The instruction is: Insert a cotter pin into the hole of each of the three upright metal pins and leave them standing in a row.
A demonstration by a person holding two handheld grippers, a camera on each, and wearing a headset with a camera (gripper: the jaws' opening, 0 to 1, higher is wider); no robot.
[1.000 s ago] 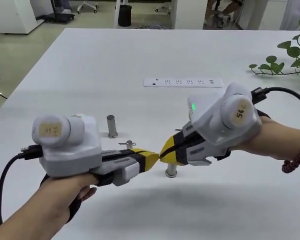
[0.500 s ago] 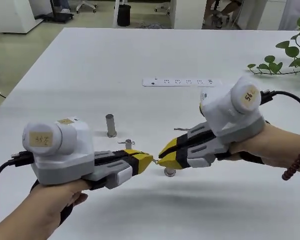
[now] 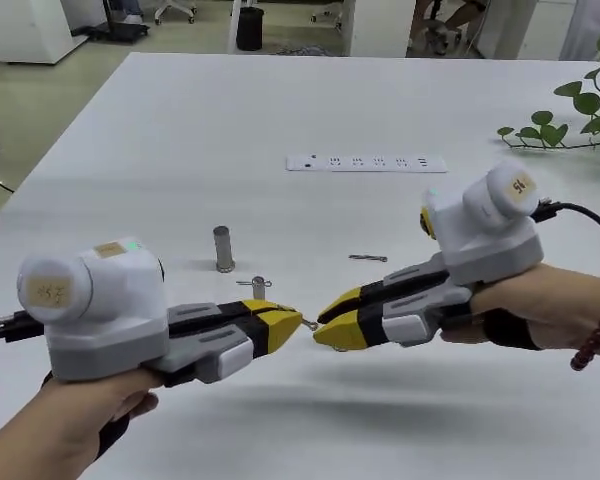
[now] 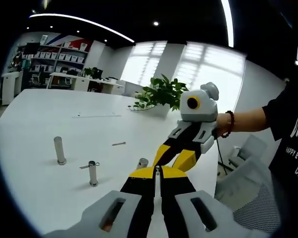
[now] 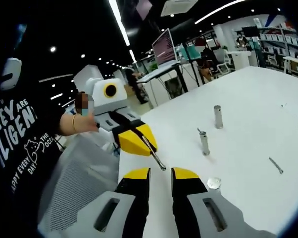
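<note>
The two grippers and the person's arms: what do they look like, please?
Both the left gripper and the right gripper have pale grey plastic bodies and black jaws with yellow tips. A black cable leaves the rear of each. The person wears a dark red bead bracelet on the right wrist and a black T-shirt with white lettering.

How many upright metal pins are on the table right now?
3. A bare pin stands farthest left in the left gripper view, a middle pin carries a cotter pin, and a third pin stands beside the right gripper.
</note>
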